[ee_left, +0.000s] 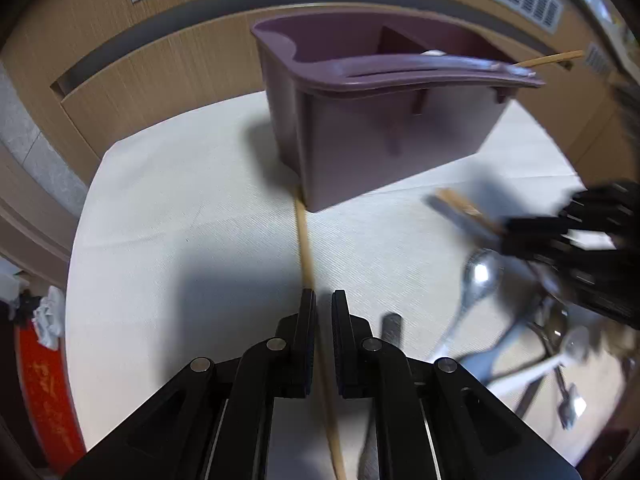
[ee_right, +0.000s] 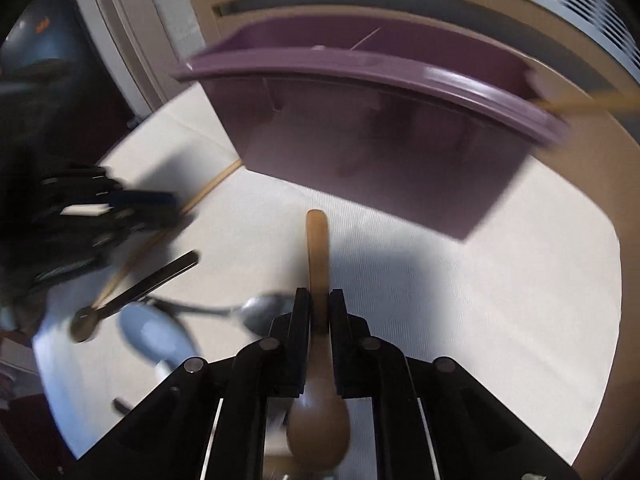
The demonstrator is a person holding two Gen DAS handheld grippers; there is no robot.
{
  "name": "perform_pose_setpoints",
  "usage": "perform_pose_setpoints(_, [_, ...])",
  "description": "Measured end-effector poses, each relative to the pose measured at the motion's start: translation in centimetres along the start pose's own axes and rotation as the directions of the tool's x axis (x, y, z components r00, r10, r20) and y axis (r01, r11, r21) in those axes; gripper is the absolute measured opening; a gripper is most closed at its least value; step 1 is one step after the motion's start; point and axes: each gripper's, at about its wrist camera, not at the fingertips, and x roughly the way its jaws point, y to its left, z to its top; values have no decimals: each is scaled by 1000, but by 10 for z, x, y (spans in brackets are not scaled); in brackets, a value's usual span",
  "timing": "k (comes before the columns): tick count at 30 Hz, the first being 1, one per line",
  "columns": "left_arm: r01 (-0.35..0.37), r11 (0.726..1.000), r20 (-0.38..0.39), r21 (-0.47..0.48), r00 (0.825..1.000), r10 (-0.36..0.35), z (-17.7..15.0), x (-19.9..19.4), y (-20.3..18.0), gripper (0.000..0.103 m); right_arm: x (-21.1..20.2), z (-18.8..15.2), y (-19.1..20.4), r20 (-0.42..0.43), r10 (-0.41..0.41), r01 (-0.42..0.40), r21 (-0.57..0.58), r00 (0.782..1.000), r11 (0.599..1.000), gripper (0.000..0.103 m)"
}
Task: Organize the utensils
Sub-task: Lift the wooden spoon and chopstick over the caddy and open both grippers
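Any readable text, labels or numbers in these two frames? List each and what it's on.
Nothing legible in either view.
Red object at the lower left edge: yellowish markings, too blurred and distorted to read.
Purple utensil caddy: no label visible.
Wooden spoon in the right hand-held gripper: no marking.

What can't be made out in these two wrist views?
- Purple caddy contents: both views, hidden by its walls; only one wooden stick pokes out.
- Right gripper in the left wrist view: motion-blurred.
- Utensil pile: left wrist view, blurred, cut by the edge.
- Wooden spoon bowl: right wrist view, partly behind the gripper.
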Motion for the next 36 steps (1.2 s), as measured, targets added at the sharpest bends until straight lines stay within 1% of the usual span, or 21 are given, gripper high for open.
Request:
perform_pose_setpoints(2, [-31,999,-37,-10,999,30,5,9,1,9,-12,-12,-4,25,36,-37,44,999,998,10])
perform_pose_setpoints(3, [-31,999,-38,-15,999,30,7,10,2,9,-21,-18,-7,43,46,-49,69,998,996,10])
perform_pose_setpoints(6, [-21,998,-91,-66,996,15,17,15,7,8,-31,-29,-12,71,58,-64,88,996,994,10])
perform_pose_setpoints(8, [-19,997,-95,-73,995,12,18,16,8,7,-37,-36,-15,84,78,-86,107,993,991,10])
perform_pose_setpoints(10, [-19,996,-73,-87,997,13,11,13,6,6,-43,-43,-16,109,72,-86,125,991,988,10])
perform_pose_setpoints(11, [-6,994,-51,-109,999,0,5,9,7,6,-48,-48,-17,127,70,-87,137,989,987,10])
perform_pose_setpoints(12, [12,991,-25,-134,1000,-15,0,4,8,6,-48,-47,-6,148,59,-81,150,987,985,10])
perform_pose_setpoints(14, [62,977,68,-204,996,-49,-17,-14,12,6,-66,-55,-9,201,7,-40,163,980,986,10])
perform_pose_setpoints(16, [111,960,186,-256,980,-64,-37,-38,13,6,-75,-62,-8,255,-16,-31,179,967,983,10])
perform_pose_setpoints(18, [153,946,260,-286,963,-77,-48,-55,14,6,-86,-67,-9,290,-41,-17,195,956,981,9])
perform_pose_setpoints(20, [195,934,335,-300,938,-88,-57,-76,14,6,-94,-69,-7,323,-49,-20,208,945,978,10])
perform_pose_setpoints(22, [205,934,390,-294,918,-78,-61,-96,9,6,-105,-73,-9,341,-54,-21,214,938,977,10])
perform_pose_setpoints(25, [205,938,431,-281,900,-67,-55,-113,6,6,-112,-70,-6,367,-71,-12,220,928,975,9])
perform_pose_setpoints(28, [212,940,486,-268,872,-58,-53,-136,2,6,-116,-68,-5,388,-82,-7,224,918,975,9])
perform_pose_setpoints(29, [218,941,510,-257,858,-60,-47,-145,2,6,-119,-66,-3,404,-83,-11,225,911,974,9])
perform_pose_setpoints(31, [227,948,571,-222,819,-62,-36,-172,-3,6,-135,-56,1,467,-93,-11,215,879,977,10])
perform_pose_setpoints(32, [223,954,617,-199,785,-55,-27,-189,-6,6,-146,-49,5,503,-105,-2,206,858,979,10])
perform_pose_setpoints(33, [219,959,660,-181,750,-47,-16,-203,-9,6,-158,-39,9,549,-123,15,197,827,980,10])
perform_pose_setpoints(34, [218,962,696,-164,716,-44,-7,-216,-12,6,-174,-27,13,607,-142,28,194,782,981,10])
perform_pose_setpoints(35, [216,965,738,-150,674,-36,2,-228,-15,6,-192,-13,16,674,-161,33,199,721,979,10])
perform_pose_setpoints(36, [209,967,781,-144,624,-18,12,-237,-16,6,-200,-5,18,709,-166,29,201,685,979,10])
